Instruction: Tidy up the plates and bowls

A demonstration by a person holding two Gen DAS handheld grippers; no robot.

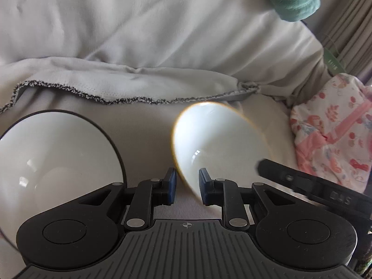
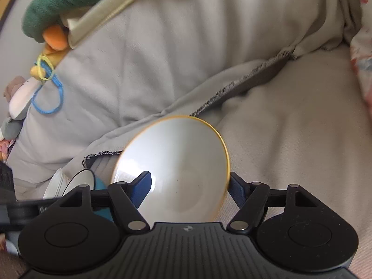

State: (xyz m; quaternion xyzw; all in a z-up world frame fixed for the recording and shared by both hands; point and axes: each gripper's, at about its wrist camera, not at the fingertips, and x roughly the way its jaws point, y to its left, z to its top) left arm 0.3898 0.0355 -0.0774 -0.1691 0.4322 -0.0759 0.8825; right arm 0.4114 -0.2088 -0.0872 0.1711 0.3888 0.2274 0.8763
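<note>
A white bowl with a gold rim (image 2: 176,169) sits between the fingers of my right gripper (image 2: 189,186), which is open wide around it, one finger inside the bowl and one outside. The same bowl (image 1: 216,146) shows blurred and tilted in the left wrist view, its rim lying between the fingers of my left gripper (image 1: 187,186), which is open. The right gripper's black body (image 1: 313,186) reaches in from the right. A white bowl with a black rim (image 1: 58,158) rests on the bed at the left.
Everything lies on a bed with grey-white bedding (image 1: 162,34) and a fringed blanket edge (image 1: 130,97). A pink patterned cloth (image 1: 332,134) lies to the right, a green plush toy (image 2: 69,2) behind. More white dishes and a blue one (image 2: 69,183) lie at the left.
</note>
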